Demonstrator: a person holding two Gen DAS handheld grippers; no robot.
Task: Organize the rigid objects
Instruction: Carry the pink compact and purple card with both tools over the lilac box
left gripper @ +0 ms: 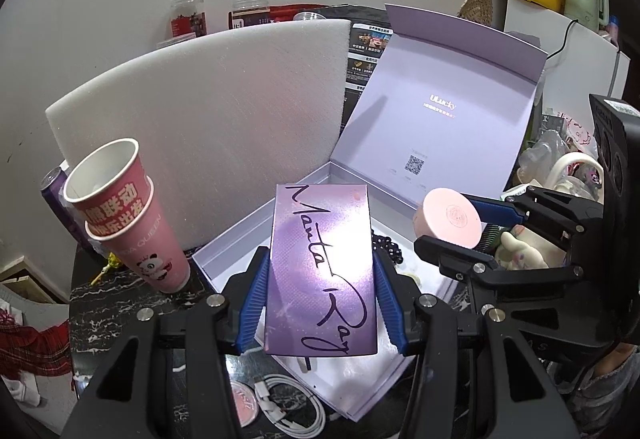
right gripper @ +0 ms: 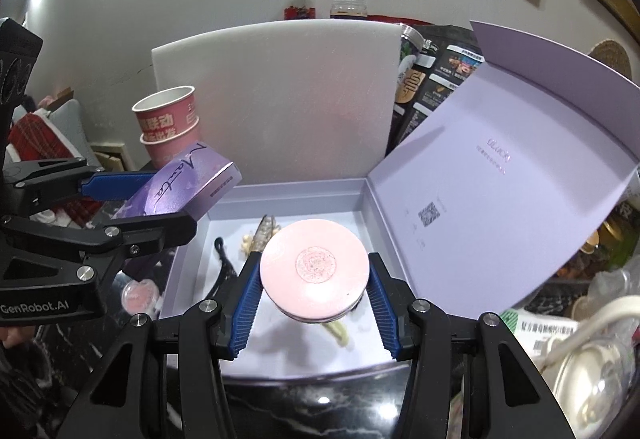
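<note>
I held the purple carton (left gripper: 322, 271) pinched by its long edges in my left gripper (left gripper: 320, 275), long axis pointing away over the open lavender box (left gripper: 440, 107); it looked light, stiff, glossy. My right gripper (right gripper: 314, 283) pinched the pink compact (right gripper: 314, 269) at its rim, lid upward.

Left wrist view: looks forward and downward along its own fingers, close above the open lilac box (left gripper: 360, 167). Right wrist view: same downward tilt, close over the box from its right side. Shared: box, white foam board (right gripper: 276, 99), stacked paper cups (left gripper: 132, 219), each other's gripper.
</note>
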